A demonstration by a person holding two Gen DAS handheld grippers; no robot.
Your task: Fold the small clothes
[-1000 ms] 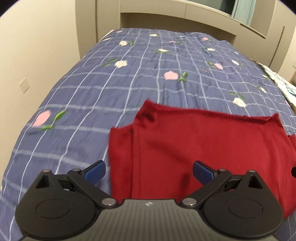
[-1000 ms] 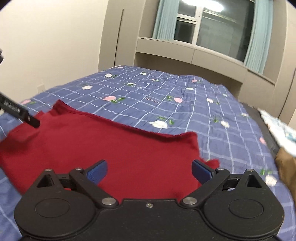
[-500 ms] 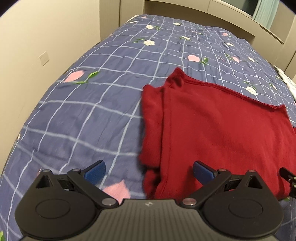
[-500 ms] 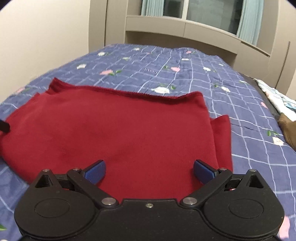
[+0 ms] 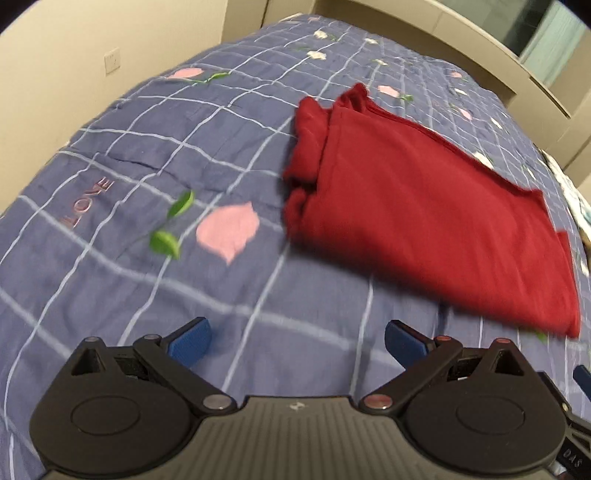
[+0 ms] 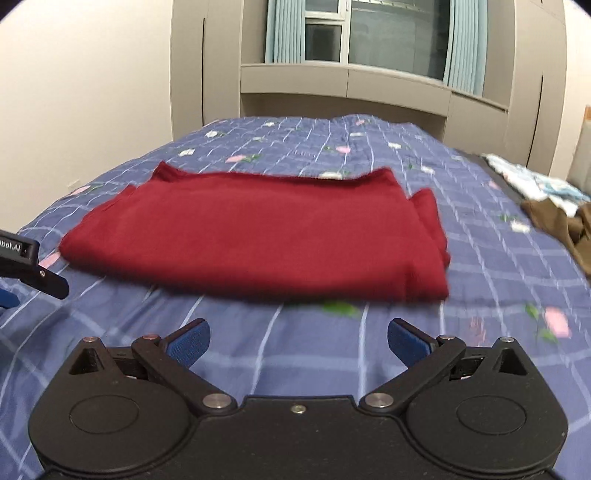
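We found both views blurred, most of all along the near edge of the one red garment [image 6: 255, 236], so its hem there was hard to make out. In the left view the garment [image 5: 424, 214] ran off toward the right, its far corner soft. It lay folded flat on the bed [image 6: 332, 354], ahead of both tools and touching neither. We saw two tongs. The left tongs [image 5: 297, 341] stood wide with nothing between the blue pads [image 5: 190, 341], only quilt. The right tongs [image 6: 298, 341] were equally wide and bare; a black part of the left tool [image 6: 33, 266] cut into that view's left edge. The quilt was blue with a pale grid, pink flowers (one stitched word, "LOVE" [image 5: 88, 203], showed in the left view). At the bed's right edge lay a heap of other clothes [image 6: 554, 206], partly cropped. Behind stood beige cabinets and a window [image 6: 373, 33] with two pale curtains.
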